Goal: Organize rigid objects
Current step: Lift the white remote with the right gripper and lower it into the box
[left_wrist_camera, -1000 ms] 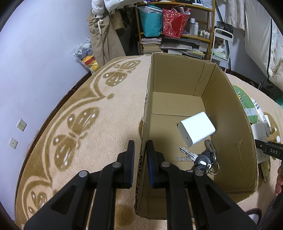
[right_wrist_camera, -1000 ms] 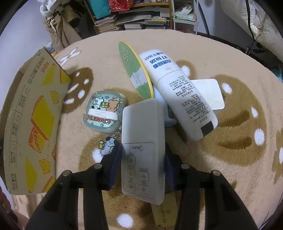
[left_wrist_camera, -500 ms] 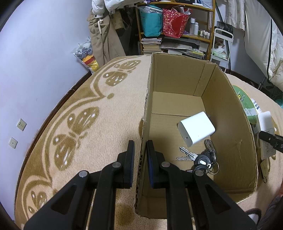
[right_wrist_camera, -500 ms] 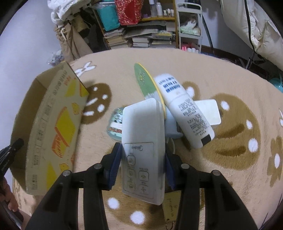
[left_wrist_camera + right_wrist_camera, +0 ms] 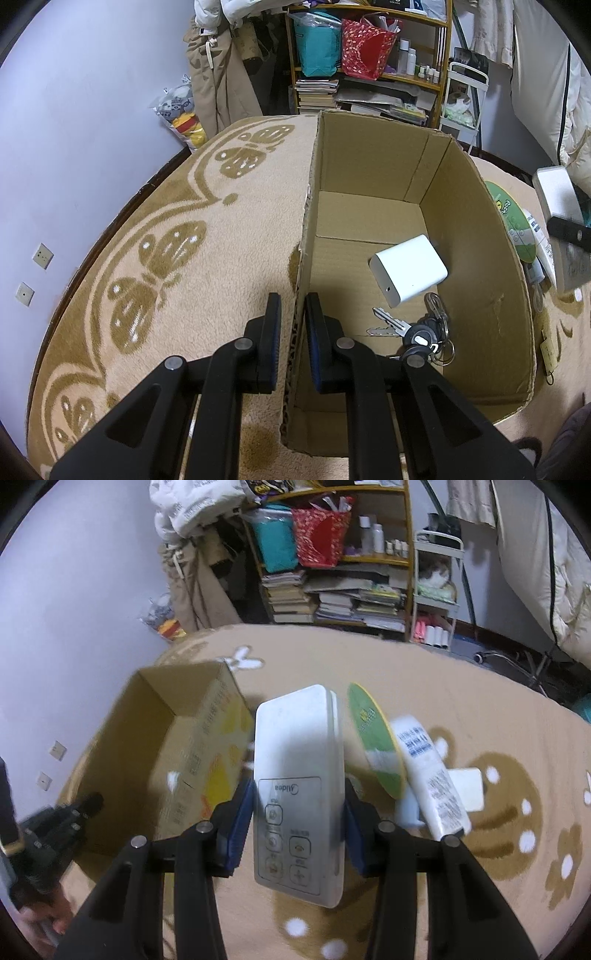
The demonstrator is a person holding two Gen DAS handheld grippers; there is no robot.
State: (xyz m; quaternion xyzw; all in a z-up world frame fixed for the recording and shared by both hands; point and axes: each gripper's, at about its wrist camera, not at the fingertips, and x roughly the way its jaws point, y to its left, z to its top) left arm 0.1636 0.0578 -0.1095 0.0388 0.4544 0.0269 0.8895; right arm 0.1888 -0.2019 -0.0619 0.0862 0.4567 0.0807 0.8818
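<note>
Left wrist view: my left gripper (image 5: 293, 321) is clamped narrow on the near-left wall of the cardboard box (image 5: 476, 221), one pad outside and one inside, steadying it on the carpet (image 5: 166, 236). The box's open top faces up, and its long axis runs from my fingers toward twelve o'clock. On its floor lie a white charger block (image 5: 408, 275) and, just nearer me, a bunch of keys (image 5: 417, 332). The far half of the floor, toward twelve, is bare. At three o'clock, outside the right wall and above its rim, the white remote control (image 5: 556, 206) comes into view, carried in my other gripper.

Right wrist view: my right gripper (image 5: 299, 823) holds the remote control (image 5: 297, 786) across its width, both pads pressing its long edges near the button end. The remote's long axis runs along my fingers toward twelve o'clock, its plain end leading. The box (image 5: 207, 738) lies toward ten o'clock, its mouth open and its printed wall nearest me. The green fan (image 5: 376, 749), the white tube (image 5: 432, 779) and a flat white block (image 5: 467, 788) stay on the carpet at two o'clock.

I judge that the remote has to travel toward ten o'clock, over the printed wall, then down. Its length should lie along the box's length, toward the bare far floor.
</note>
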